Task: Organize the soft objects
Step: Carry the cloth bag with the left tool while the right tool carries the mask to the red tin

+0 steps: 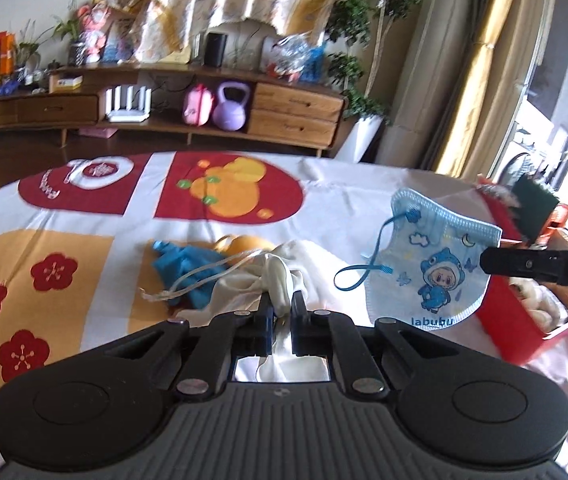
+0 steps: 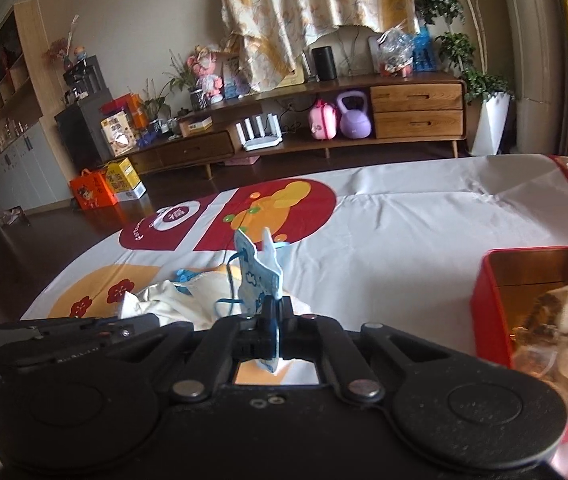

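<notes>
Right tool clamps blue mask, "labubu" printed at hem; left tool pinches white cloth.

Blue cartoon face mask aloft; white cloth crumpled beside blue cloth.

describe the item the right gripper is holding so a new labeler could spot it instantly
Start at the table with the red, orange and white cloth, then look to its right side by the red box. Held up in the air there by the right gripper is a child's face mask. Unlike the plain white and blue fabrics heaped beside it, it is pale blue, printed with a cartoon figure and the word "labubu", with blue ear loops dangling.
</notes>
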Available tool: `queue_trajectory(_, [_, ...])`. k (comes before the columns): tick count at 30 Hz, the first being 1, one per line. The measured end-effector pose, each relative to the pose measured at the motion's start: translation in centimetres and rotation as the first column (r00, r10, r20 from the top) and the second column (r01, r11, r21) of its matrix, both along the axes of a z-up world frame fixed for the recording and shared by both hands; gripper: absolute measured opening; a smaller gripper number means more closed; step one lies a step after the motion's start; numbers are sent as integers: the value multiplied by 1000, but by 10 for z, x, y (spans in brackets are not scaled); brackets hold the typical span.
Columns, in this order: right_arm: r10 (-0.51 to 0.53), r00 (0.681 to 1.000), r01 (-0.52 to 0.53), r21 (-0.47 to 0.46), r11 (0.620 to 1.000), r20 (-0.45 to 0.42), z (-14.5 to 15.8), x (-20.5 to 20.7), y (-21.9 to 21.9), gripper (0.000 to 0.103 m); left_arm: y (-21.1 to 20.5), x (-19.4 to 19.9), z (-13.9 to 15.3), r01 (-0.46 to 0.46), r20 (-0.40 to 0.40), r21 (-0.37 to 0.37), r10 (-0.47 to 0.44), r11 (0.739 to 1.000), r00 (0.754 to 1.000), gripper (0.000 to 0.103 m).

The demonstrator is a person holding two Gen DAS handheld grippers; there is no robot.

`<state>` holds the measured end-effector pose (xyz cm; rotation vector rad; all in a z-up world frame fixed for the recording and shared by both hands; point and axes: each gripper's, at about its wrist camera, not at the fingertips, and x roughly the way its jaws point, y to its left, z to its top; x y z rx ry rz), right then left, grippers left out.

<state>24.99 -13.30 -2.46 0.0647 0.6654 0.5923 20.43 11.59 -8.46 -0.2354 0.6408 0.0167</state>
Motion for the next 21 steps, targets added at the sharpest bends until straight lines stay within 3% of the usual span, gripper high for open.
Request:
queue_trajectory(12, [-116,991,115,31,993,63,38,-29,-68,0,-35,-22,56,106,94,-26,-104,994,990,8])
queue_trajectory(21, [-202,977,201,20,979,71,59,-40,-122,0,-78,-17,85,191,102,-46,-186,980,977,8])
